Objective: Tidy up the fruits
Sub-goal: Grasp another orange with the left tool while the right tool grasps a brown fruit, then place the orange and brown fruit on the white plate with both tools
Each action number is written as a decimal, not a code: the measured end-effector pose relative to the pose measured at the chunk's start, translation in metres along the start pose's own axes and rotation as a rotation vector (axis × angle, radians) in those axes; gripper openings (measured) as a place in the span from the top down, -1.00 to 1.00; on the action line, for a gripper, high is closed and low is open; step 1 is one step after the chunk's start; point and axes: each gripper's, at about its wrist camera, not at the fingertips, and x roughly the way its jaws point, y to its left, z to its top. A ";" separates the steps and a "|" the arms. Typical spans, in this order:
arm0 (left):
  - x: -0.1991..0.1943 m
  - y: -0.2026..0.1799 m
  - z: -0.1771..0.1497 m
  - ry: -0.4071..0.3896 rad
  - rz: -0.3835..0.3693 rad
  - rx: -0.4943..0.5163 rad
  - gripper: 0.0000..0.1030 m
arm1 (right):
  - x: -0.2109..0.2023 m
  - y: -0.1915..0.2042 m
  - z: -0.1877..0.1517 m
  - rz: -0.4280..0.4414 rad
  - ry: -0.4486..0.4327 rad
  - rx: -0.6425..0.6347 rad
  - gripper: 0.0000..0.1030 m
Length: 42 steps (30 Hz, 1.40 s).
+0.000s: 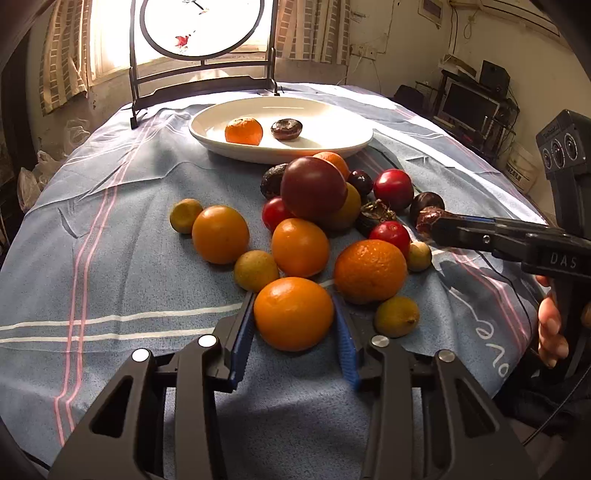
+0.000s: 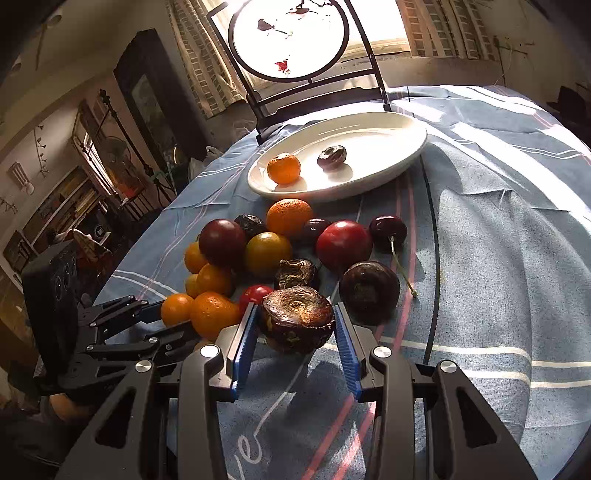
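A pile of fruit lies on the blue striped cloth: oranges, small yellow-green citrus, red and purple plums, cherries and dark brown water chestnuts. My left gripper [image 1: 293, 299] is shut on the nearest smooth orange [image 1: 293, 314], one blue pad on each side of it. My right gripper [image 2: 296, 308] is shut on a wrinkled brown water chestnut [image 2: 297, 319] at the pile's right edge. The left wrist view shows that chestnut [image 1: 426, 219] at the tip of the right gripper [image 1: 432, 227]. Behind the pile, a white oval plate [image 1: 280, 155] holds a mandarin [image 1: 243, 131] and another chestnut [image 1: 286, 129].
A dark frame with a round white panel [image 1: 203, 27] stands at the table's far edge behind the plate [image 2: 332, 192]. A black cable [image 2: 434, 258] runs across the cloth right of the pile. A hand [image 1: 550, 332] holds the right gripper's grip. The cloth is bare to the left and right of the fruit.
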 end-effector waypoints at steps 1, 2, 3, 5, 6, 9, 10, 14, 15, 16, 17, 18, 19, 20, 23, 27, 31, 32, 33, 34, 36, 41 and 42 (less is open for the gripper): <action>-0.002 -0.001 0.000 -0.006 -0.005 0.002 0.24 | -0.001 0.001 -0.001 -0.005 0.000 -0.008 0.20; -0.005 -0.002 0.000 -0.013 -0.002 0.007 0.24 | -0.002 0.001 -0.002 -0.005 -0.002 -0.012 0.20; -0.008 -0.002 -0.001 -0.022 0.002 0.008 0.24 | -0.003 0.002 -0.003 -0.004 -0.005 -0.017 0.20; -0.017 -0.001 0.000 -0.040 -0.002 0.004 0.24 | -0.008 0.004 -0.003 -0.007 -0.017 -0.033 0.21; -0.021 0.000 0.001 -0.051 -0.002 -0.002 0.24 | -0.010 0.006 -0.003 -0.013 -0.026 -0.041 0.21; -0.034 0.004 0.006 -0.082 -0.008 -0.019 0.24 | -0.020 0.006 0.002 -0.016 -0.058 -0.050 0.21; -0.037 0.005 0.008 -0.095 -0.009 -0.023 0.24 | -0.024 0.006 0.005 -0.021 -0.070 -0.052 0.21; -0.046 0.007 0.023 -0.139 -0.020 -0.033 0.24 | -0.039 -0.002 0.025 -0.042 -0.123 -0.044 0.20; -0.046 0.008 0.028 -0.146 -0.025 -0.036 0.24 | -0.042 -0.005 0.031 -0.047 -0.134 -0.041 0.20; -0.046 0.009 0.034 -0.152 -0.027 -0.037 0.24 | -0.045 -0.007 0.037 -0.053 -0.145 -0.039 0.20; -0.046 0.009 0.040 -0.160 -0.027 -0.032 0.24 | -0.047 -0.010 0.043 -0.061 -0.156 -0.038 0.20; -0.045 0.008 0.046 -0.169 -0.026 -0.026 0.24 | -0.047 -0.013 0.050 -0.067 -0.164 -0.037 0.20; -0.044 0.008 0.052 -0.176 -0.026 -0.019 0.24 | -0.048 -0.016 0.056 -0.072 -0.170 -0.032 0.20; -0.042 0.007 0.060 -0.178 -0.030 -0.012 0.24 | -0.047 -0.019 0.063 -0.073 -0.173 -0.025 0.20; -0.031 0.002 0.085 -0.173 -0.040 0.014 0.24 | -0.038 -0.031 0.085 -0.075 -0.170 -0.007 0.20; 0.001 -0.003 0.124 -0.126 -0.055 0.022 0.24 | -0.011 -0.046 0.118 -0.066 -0.139 0.028 0.20; 0.046 -0.004 0.157 -0.047 -0.037 0.032 0.24 | 0.032 -0.051 0.145 -0.086 -0.083 0.022 0.20; 0.059 -0.002 0.162 -0.021 -0.033 0.022 0.23 | 0.043 -0.052 0.150 -0.091 -0.067 0.019 0.19; 0.071 0.001 0.165 0.008 -0.027 0.012 0.23 | 0.053 -0.053 0.154 -0.092 -0.049 0.016 0.17; 0.082 0.004 0.168 0.039 -0.019 -0.001 0.23 | 0.060 -0.054 0.157 -0.095 -0.037 0.015 0.15; 0.088 0.012 0.172 0.061 -0.004 -0.036 0.16 | 0.061 -0.054 0.157 -0.110 -0.054 0.024 -0.03; 0.039 0.011 0.156 -0.057 0.008 -0.031 -0.37 | 0.031 -0.044 0.133 -0.133 -0.113 -0.026 -0.11; 0.029 0.009 0.149 -0.068 0.009 -0.017 -0.37 | 0.025 -0.042 0.124 -0.145 -0.116 -0.033 -0.11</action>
